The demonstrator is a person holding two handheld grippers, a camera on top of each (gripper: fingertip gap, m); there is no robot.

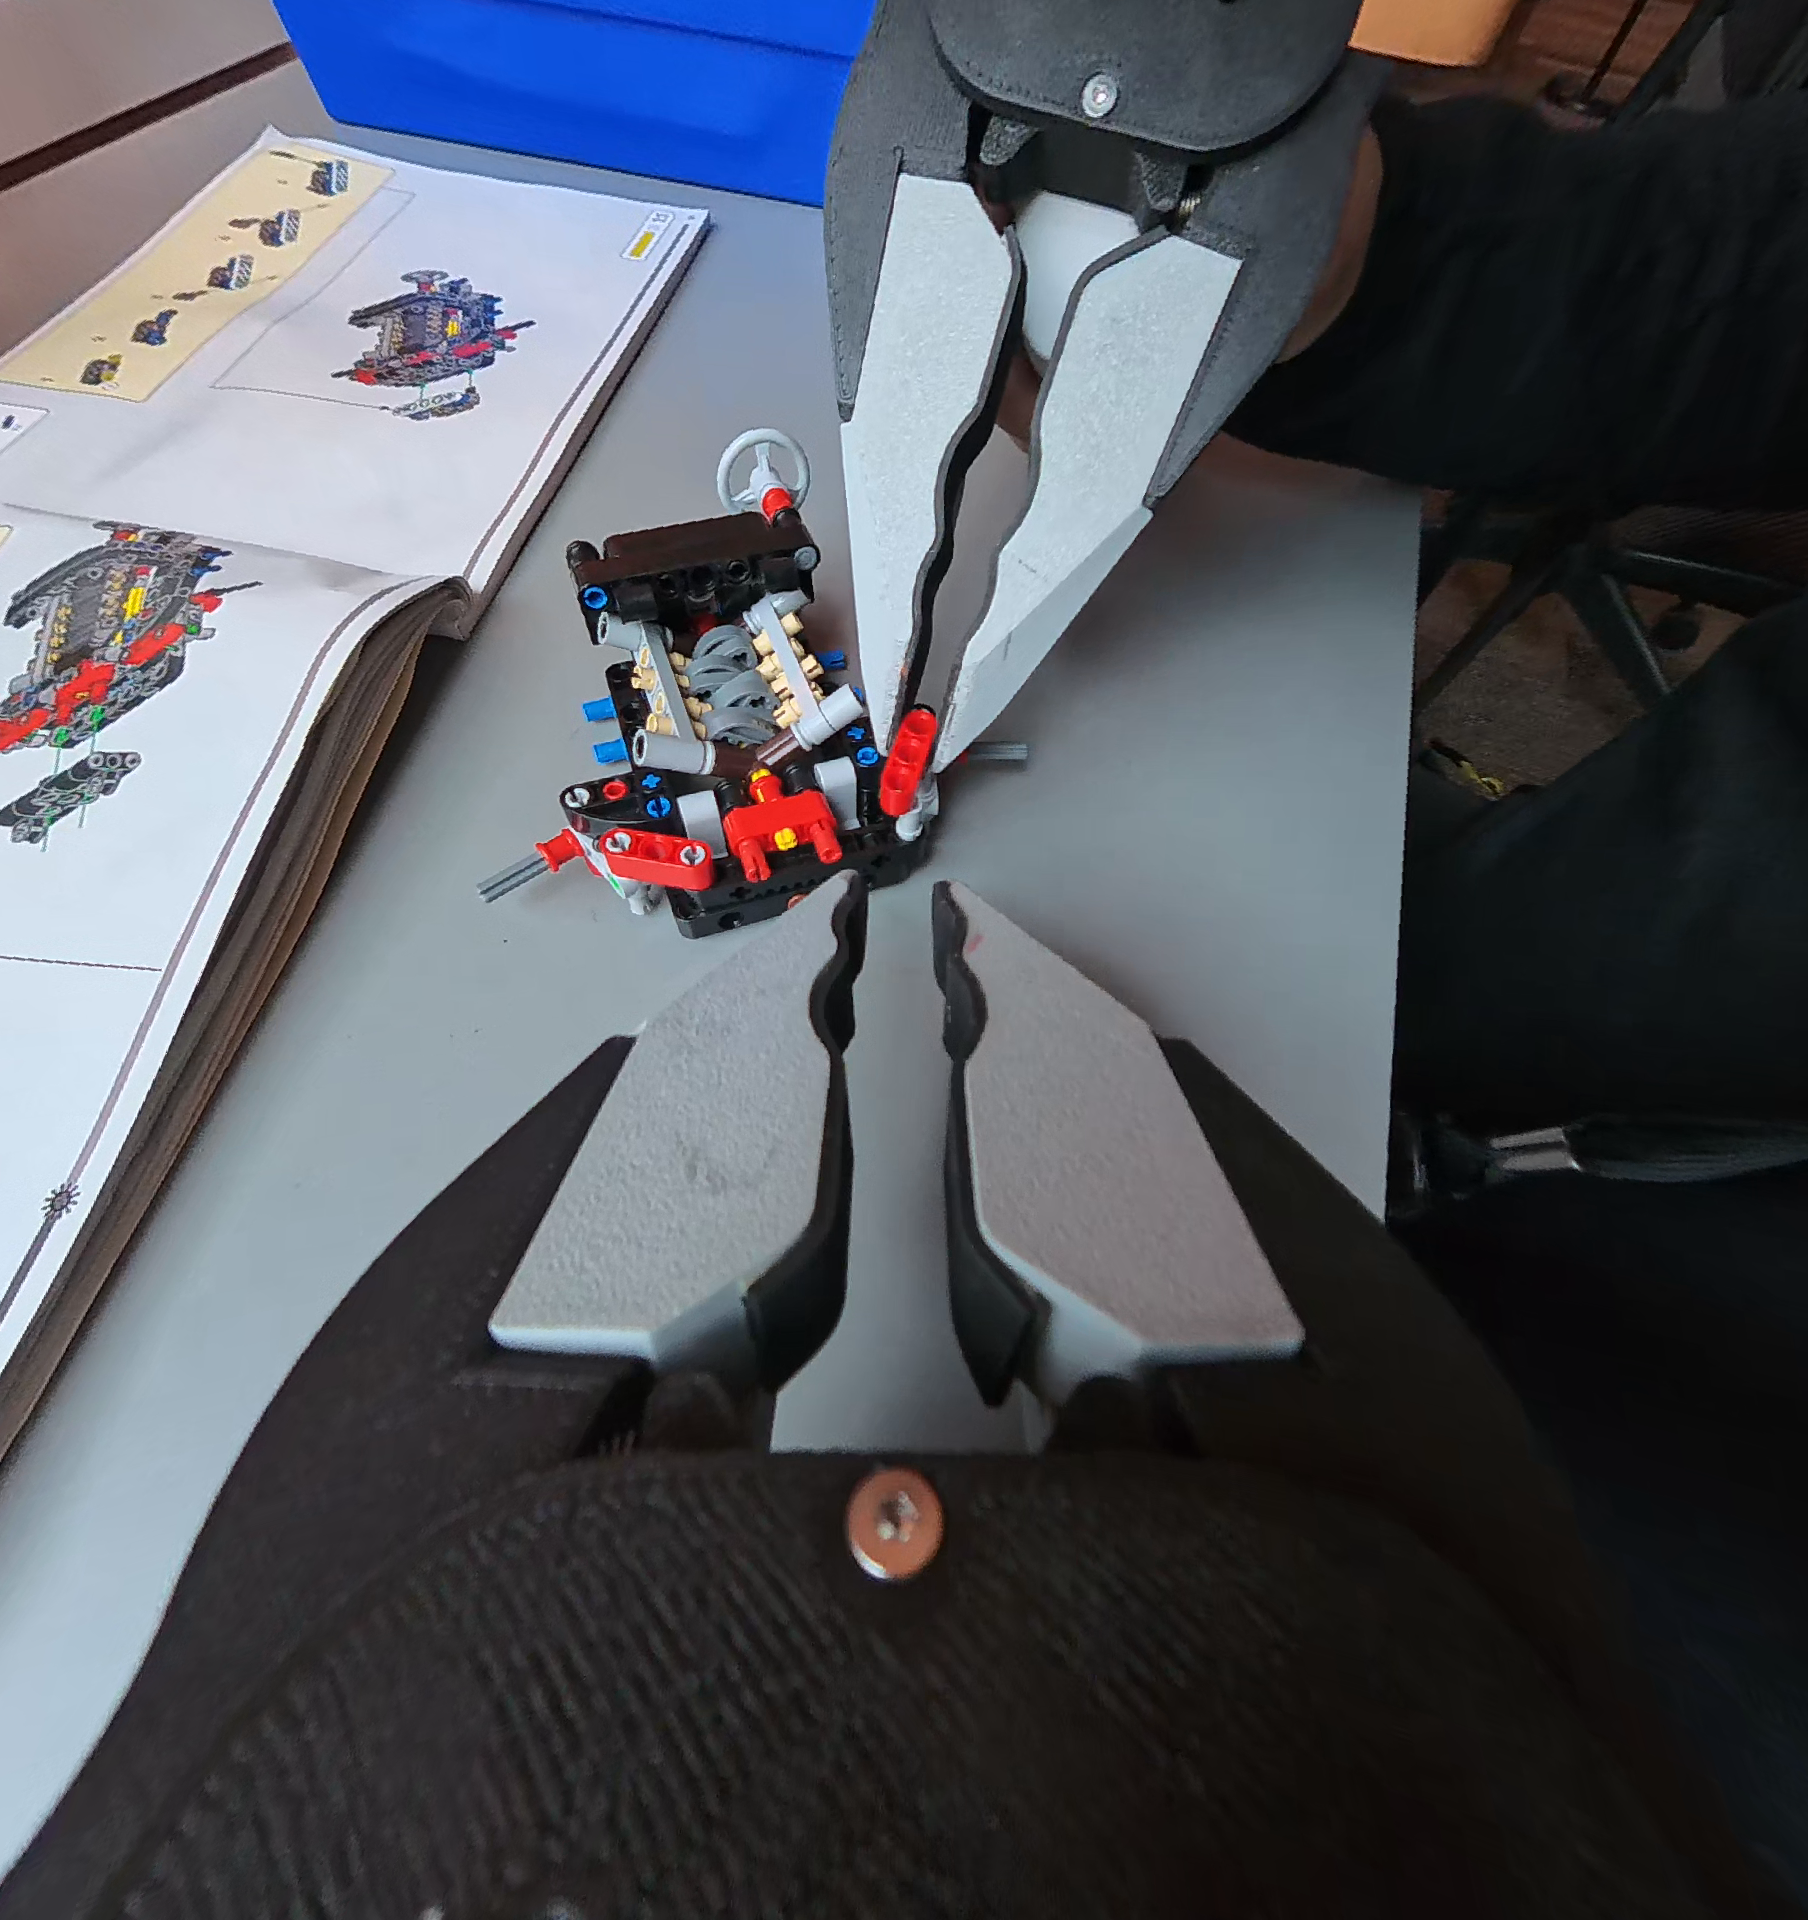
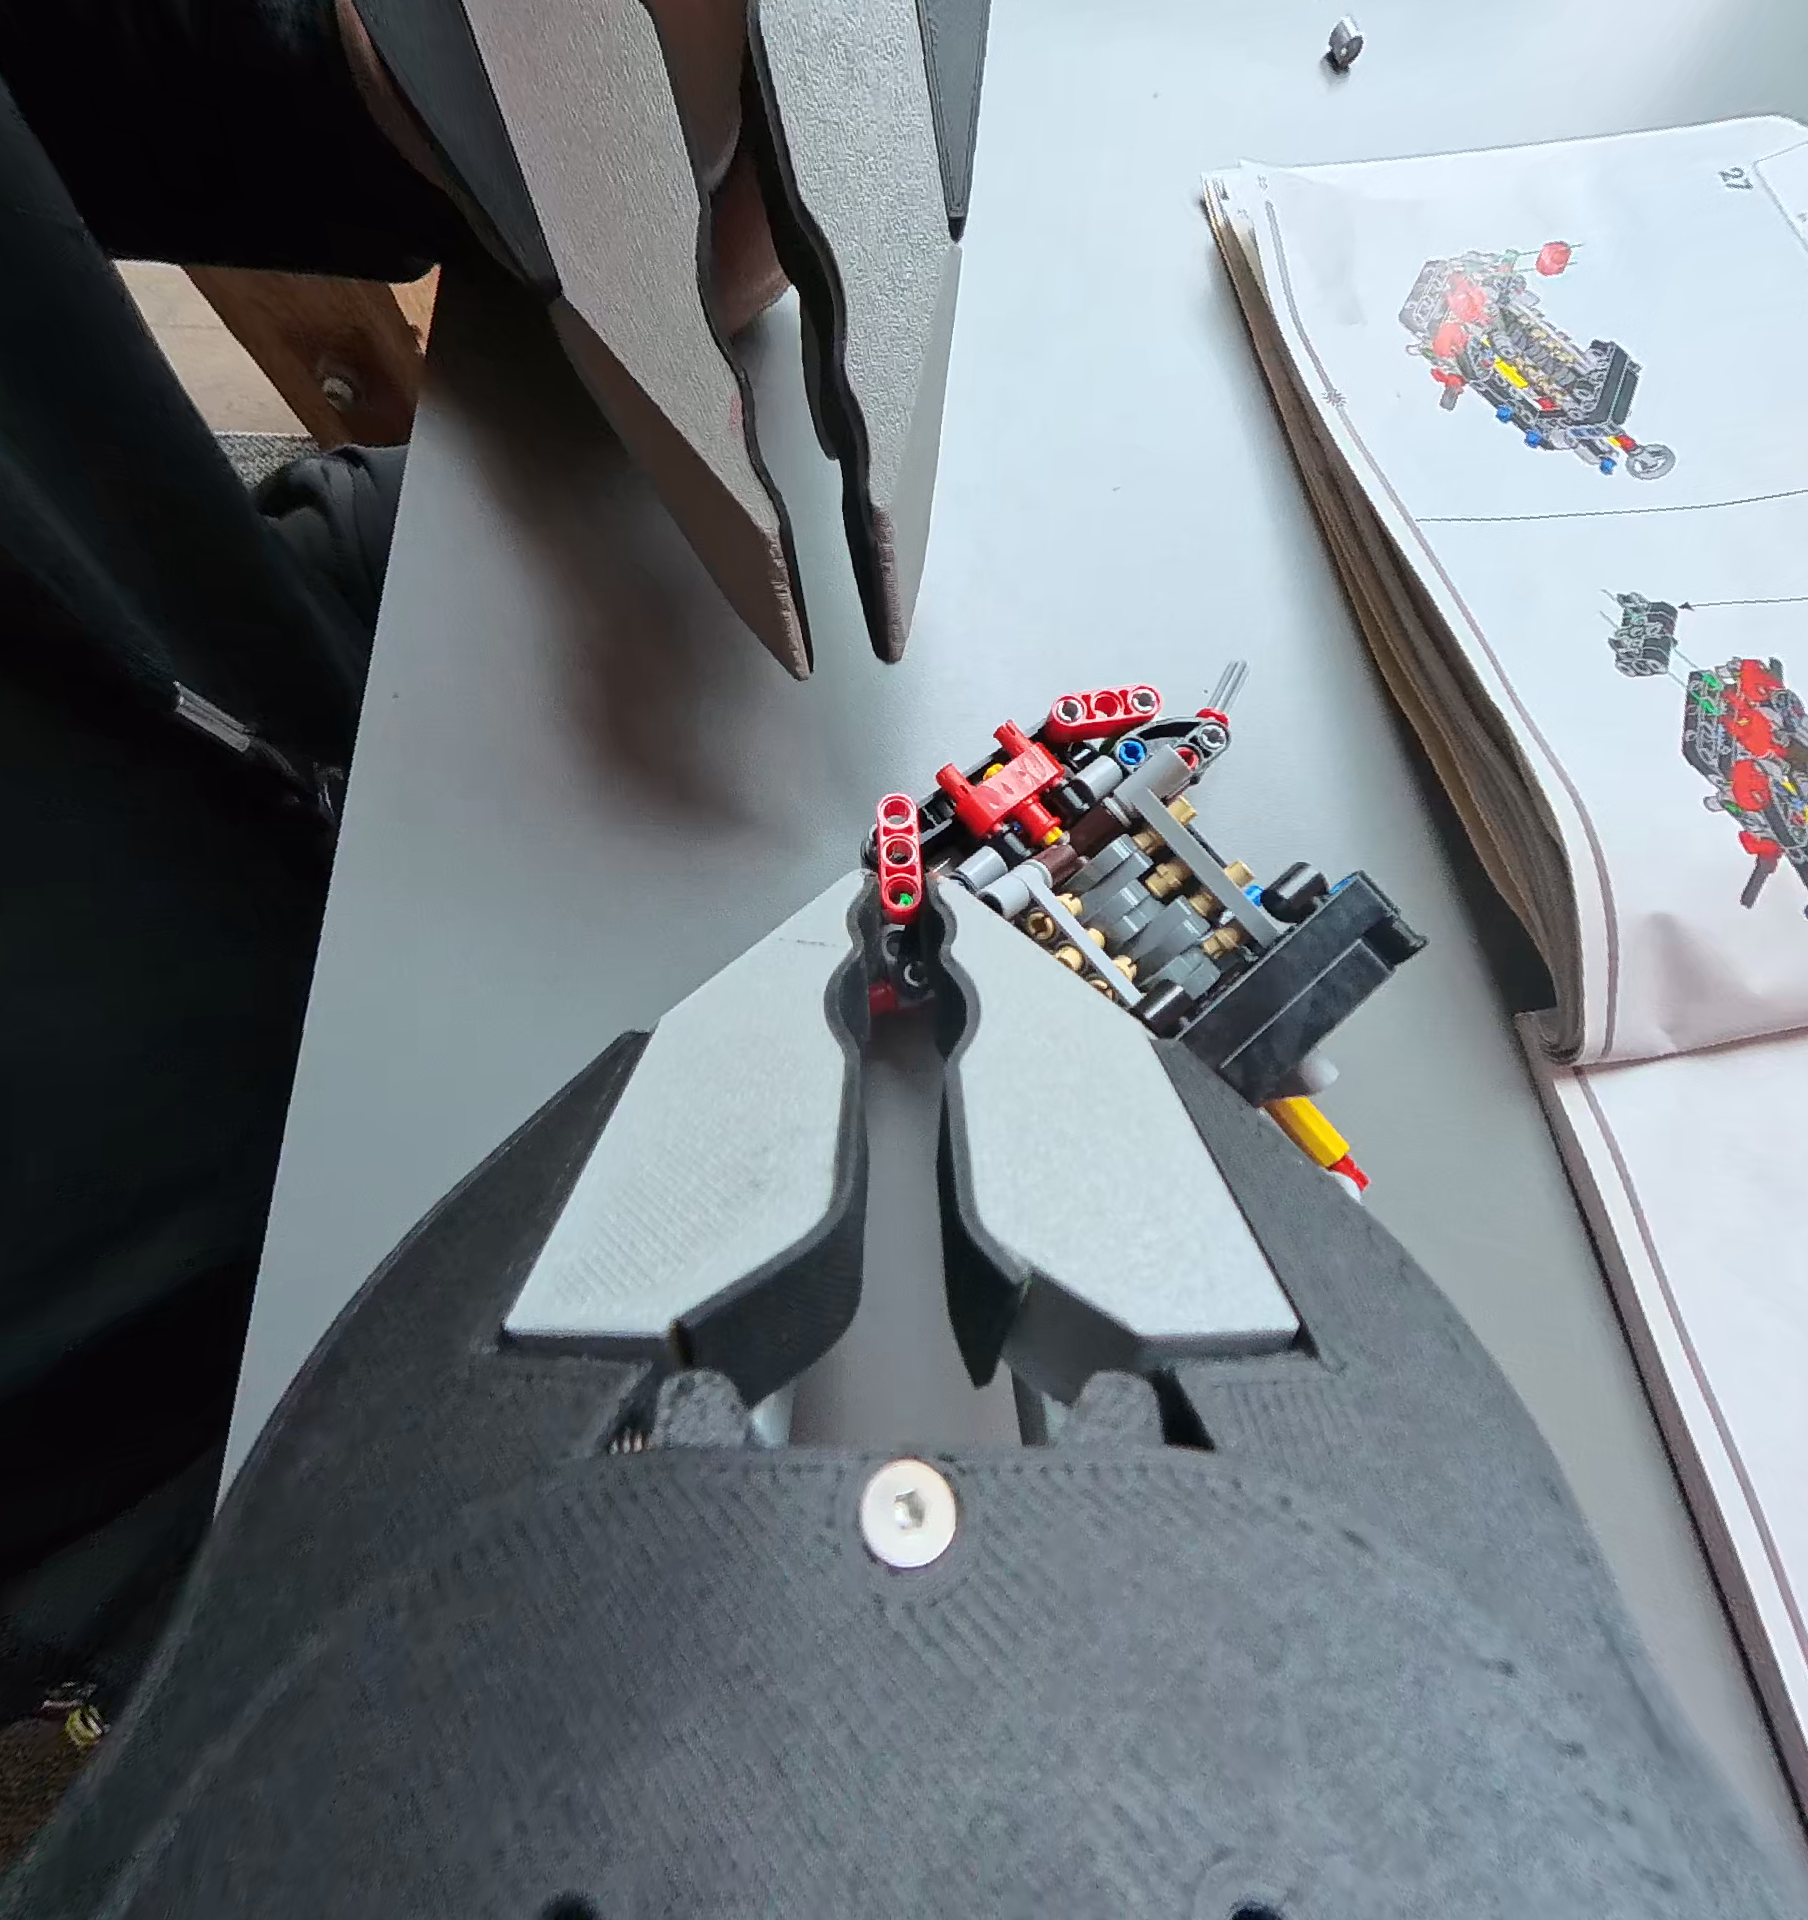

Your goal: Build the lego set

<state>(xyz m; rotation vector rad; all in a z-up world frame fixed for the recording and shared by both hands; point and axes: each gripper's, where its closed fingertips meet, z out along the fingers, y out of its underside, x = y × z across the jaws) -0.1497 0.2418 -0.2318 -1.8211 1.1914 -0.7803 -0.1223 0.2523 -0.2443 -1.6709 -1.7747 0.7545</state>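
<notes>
A partly built Lego model (image 1: 718, 717) of black, grey, tan and red parts sits on the grey table, with a grey steering wheel at its far end. My right gripper (image 1: 915, 753) comes down from above and is shut on a red three-hole beam (image 1: 905, 769) at the model's near right corner. In the right wrist view the beam (image 2: 897, 847) stands upright between the right gripper's tips (image 2: 905, 894), against the model (image 2: 1139, 883). My left gripper (image 1: 898, 896) is slightly open and empty, just in front of the model's near edge. It also shows in the right wrist view (image 2: 846, 657).
An open instruction book (image 1: 204, 520) lies left of the model; it also shows in the right wrist view (image 2: 1606, 520). A blue bin (image 1: 567, 73) stands at the back. The table edge (image 1: 1399, 831) runs close to the model's right. A small grey part (image 2: 1345, 44) lies farther off. One gripper's finger ends stand about 4 cm off the other's.
</notes>
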